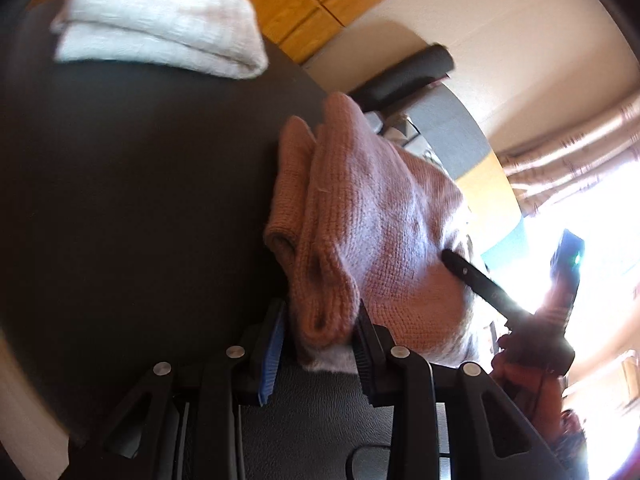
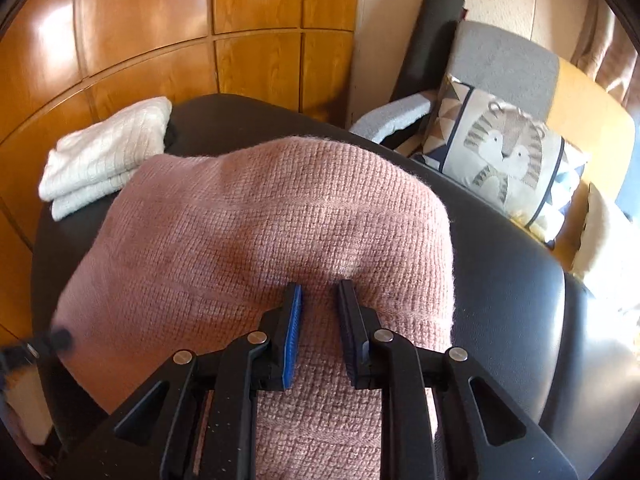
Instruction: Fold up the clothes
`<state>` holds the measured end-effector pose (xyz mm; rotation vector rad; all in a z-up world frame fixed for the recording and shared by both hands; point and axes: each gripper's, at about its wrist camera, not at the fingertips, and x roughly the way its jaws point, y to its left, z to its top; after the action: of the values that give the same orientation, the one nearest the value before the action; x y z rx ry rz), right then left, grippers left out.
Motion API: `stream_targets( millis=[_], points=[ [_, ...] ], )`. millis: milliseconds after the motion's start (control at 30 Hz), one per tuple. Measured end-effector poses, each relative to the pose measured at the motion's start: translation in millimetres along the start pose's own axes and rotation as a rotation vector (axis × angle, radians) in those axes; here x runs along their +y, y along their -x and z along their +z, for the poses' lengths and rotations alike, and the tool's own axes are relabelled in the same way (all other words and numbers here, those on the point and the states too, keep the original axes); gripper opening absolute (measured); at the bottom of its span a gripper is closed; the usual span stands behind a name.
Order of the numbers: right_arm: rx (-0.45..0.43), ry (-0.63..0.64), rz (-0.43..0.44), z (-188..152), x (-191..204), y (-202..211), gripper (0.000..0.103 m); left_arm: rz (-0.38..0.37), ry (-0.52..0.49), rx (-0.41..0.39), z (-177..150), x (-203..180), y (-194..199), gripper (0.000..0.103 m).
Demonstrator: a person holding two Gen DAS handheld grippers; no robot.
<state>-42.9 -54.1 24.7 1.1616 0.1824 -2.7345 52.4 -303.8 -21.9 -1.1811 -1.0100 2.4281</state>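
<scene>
The pink knitted sweater (image 2: 256, 248) lies bunched on the black table (image 2: 520, 280), near the folded white garment (image 2: 104, 156) that sits at the table's far-left corner. The left gripper (image 1: 320, 320) pinches a thick, layered edge of the sweater between its pads. The right gripper (image 2: 318, 300) has its fingers partly spread with knit bunched between them; I cannot tell whether they truly grip. This looks like mid-fold, one half being carried over. Next move, I judge: lay the lifted edge flat and square toward the white garment. The sweater's sleeves and near hem are hidden, and window glare washes out the right gripper's body in the left view.
</scene>
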Motion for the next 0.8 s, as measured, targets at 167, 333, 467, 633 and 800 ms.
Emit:
stream_targets(
  millis=[167, 333, 467, 633, 800],
  points=[
    [-0.047, -0.088, 0.050, -5, -10, 4, 0.021, 0.022, -0.115, -0.214, 15, -38, 44, 0.029],
    [-0.049, -0.085, 0.056, -3, -11, 4, 0.021, -0.027, -0.243, -0.180, 40, -93, 14, 0.030],
    [-0.055, -0.121, 0.094, -2, -18, 8, 0.021, -0.002, -0.334, -0.078, 54, -123, -43, 0.031],
    [-0.033, -0.031, 0.112, 22, -16, 27, 0.030, 0.060, -0.355, 0.043, 61, -122, -106, 0.030],
    [-0.048, -0.106, 0.110, 68, -34, 35, 0.043, 0.004, -0.443, -0.061, 38, -112, -98, 0.031]
  ],
)
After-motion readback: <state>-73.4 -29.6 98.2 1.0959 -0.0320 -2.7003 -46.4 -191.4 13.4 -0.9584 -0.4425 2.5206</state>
